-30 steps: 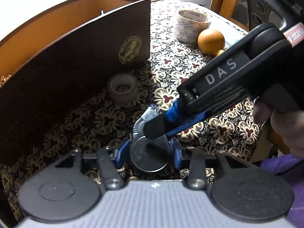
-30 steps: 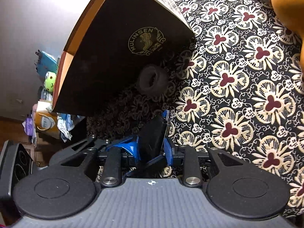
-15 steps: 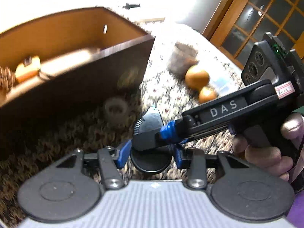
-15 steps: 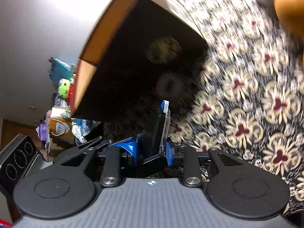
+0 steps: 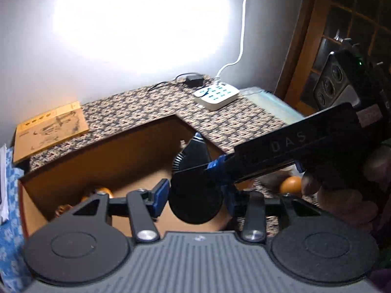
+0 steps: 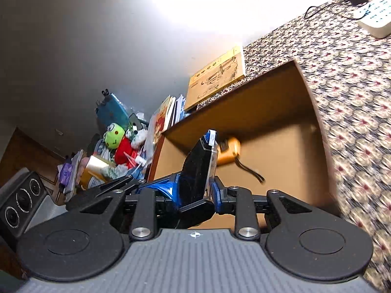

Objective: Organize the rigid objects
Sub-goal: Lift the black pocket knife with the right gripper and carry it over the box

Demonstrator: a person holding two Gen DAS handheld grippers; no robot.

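A black round-bodied object [image 5: 193, 158] with a ribbed rim and a clear edge [image 6: 195, 171] is held in the air over the open top of a brown box [image 5: 122, 151]. My left gripper [image 5: 195, 195] is shut on its round lower part. My right gripper [image 6: 195, 190] is shut on its flat sides, reaching in from the right in the left wrist view [image 5: 216, 168], with a hand on its grip. Inside the box [image 6: 268, 102] lies an orange item with a dark handle [image 6: 229, 151]; other small items on the box floor are mostly hidden.
A patterned cloth [image 5: 244, 122] covers the table. A white power strip [image 5: 216, 95] with a cable lies at the far edge, and a tan booklet [image 5: 51, 127] behind the box. An orange ball [image 5: 290, 184] sits right of the box. Plush toys and clutter [image 6: 122, 141] are left of the table.
Both grippers have risen with the black object from the cloth in front of the box to above its open top. The grey ring and the box's outer face have left view.
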